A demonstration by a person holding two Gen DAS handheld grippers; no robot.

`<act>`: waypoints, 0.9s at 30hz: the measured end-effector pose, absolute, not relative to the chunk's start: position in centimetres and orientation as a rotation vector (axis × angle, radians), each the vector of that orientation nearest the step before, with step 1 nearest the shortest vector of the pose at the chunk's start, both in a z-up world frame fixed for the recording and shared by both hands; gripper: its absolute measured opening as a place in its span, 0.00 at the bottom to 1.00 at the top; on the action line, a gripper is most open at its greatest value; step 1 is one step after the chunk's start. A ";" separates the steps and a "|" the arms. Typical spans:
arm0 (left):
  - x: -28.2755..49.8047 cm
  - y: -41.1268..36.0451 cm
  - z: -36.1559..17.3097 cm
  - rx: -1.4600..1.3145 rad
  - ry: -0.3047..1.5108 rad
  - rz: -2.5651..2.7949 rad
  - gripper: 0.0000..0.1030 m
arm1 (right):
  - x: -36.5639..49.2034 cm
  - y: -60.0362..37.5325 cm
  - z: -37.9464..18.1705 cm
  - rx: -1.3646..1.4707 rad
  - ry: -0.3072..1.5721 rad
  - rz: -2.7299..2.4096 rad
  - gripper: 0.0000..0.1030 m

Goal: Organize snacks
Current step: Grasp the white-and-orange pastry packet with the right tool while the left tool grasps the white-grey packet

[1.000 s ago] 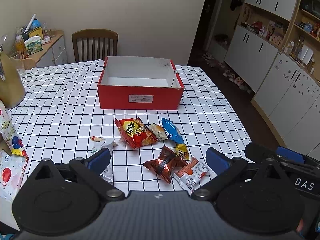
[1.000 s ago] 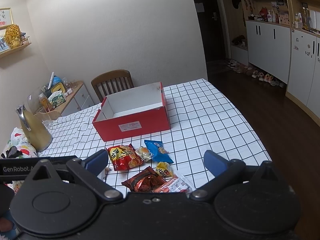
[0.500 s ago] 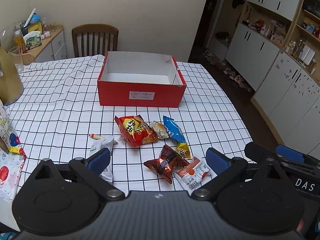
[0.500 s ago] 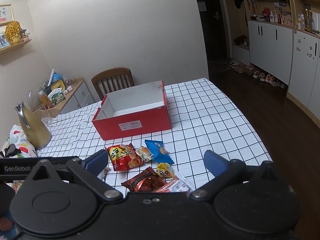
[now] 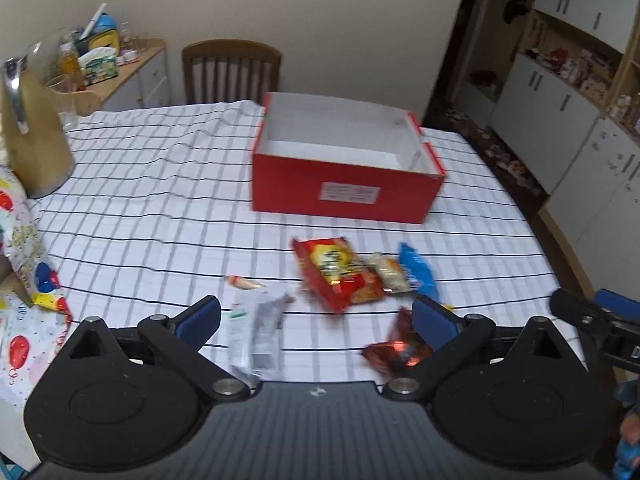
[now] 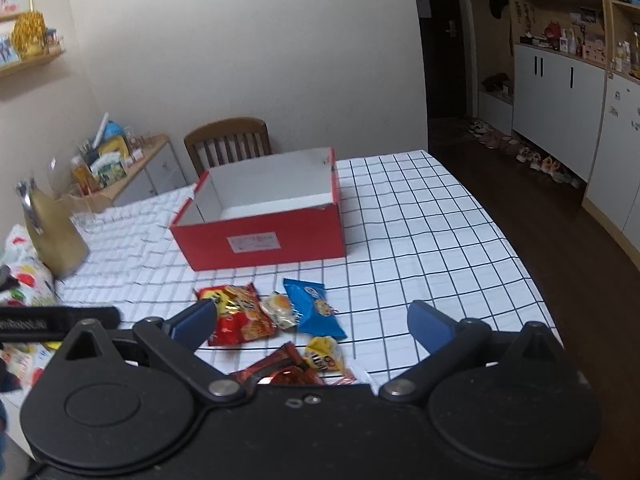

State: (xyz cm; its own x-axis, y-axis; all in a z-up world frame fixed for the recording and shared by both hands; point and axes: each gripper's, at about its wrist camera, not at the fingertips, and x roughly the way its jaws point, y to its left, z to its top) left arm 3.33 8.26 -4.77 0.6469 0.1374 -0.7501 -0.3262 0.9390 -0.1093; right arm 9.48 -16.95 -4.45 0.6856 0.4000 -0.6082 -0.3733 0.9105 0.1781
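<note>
An open, empty red box (image 5: 348,192) (image 6: 264,240) stands on the checked tablecloth. In front of it lie several snack packs: a red chip bag (image 5: 336,272) (image 6: 236,314), a small yellow pack (image 5: 388,272) (image 6: 280,308), a blue pack (image 5: 416,272) (image 6: 314,308), a dark red foil pack (image 5: 396,352) (image 6: 280,372), a yellow candy pack (image 6: 324,354) and a white-grey pack (image 5: 256,328). My left gripper (image 5: 316,320) is open above the near packs. My right gripper (image 6: 312,320) is open and empty, also over the packs.
A gold kettle (image 5: 32,140) and balloon-print bags (image 5: 20,240) stand at the table's left. A wooden chair (image 5: 232,68) is behind the table, a side cabinet (image 5: 132,76) at the back left. The table edge and floor are to the right (image 6: 560,240).
My left gripper has swung left and forward, so the packs and box now sit further right in its view. The right gripper has moved slightly closer to the packs. Both stay open.
</note>
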 end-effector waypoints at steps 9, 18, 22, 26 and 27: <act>3.6 13.0 -10.4 -0.273 0.922 0.351 0.99 | 11.1 -16.1 -11.2 -0.099 0.808 0.468 0.98; 6.4 13.7 -15.0 -0.308 1.014 0.317 0.99 | 11.0 -15.9 -15.0 -0.110 0.947 0.442 0.94; 7.5 14.5 -15.8 -0.329 1.046 0.326 0.99 | 12.4 -16.2 -15.5 -0.040 1.005 0.373 0.94; 8.2 15.0 -16.5 -0.343 1.066 0.321 0.99 | 14.3 -16.4 -16.7 0.100 1.116 0.286 0.94; 8.3 15.1 -16.7 -0.346 1.072 0.319 0.99 | 14.7 -16.4 -16.9 0.128 1.135 0.274 0.94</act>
